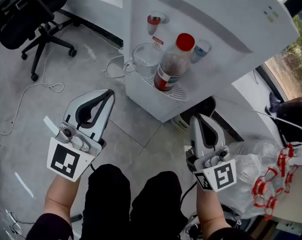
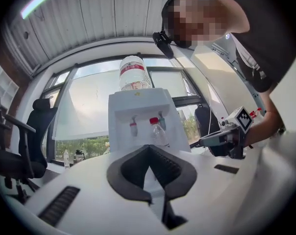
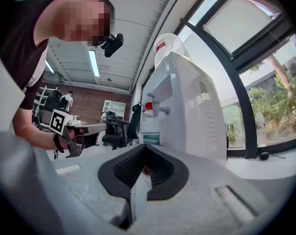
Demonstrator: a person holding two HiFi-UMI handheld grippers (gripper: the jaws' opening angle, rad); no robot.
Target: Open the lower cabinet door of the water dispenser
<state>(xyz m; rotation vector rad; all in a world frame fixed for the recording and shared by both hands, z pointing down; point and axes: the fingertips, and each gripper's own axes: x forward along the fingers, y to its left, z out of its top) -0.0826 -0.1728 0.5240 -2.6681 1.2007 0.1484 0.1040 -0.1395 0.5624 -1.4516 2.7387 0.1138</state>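
A jug (image 1: 145,58) stands left of a bottle (image 1: 172,64) on the tray (image 1: 182,94) of the water dispenser (image 1: 216,29).

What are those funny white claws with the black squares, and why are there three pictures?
They are grabbing tools. A person holds one in each hand: the left gripper and the right gripper. Both are shut and hold nothing. One picture comes from a camera on the person's head, looking down. The other two come from small cameras riding on the grippers. Ahead stands a white water dispenser. On its tray are a bottle with a red cap and a clear jug.
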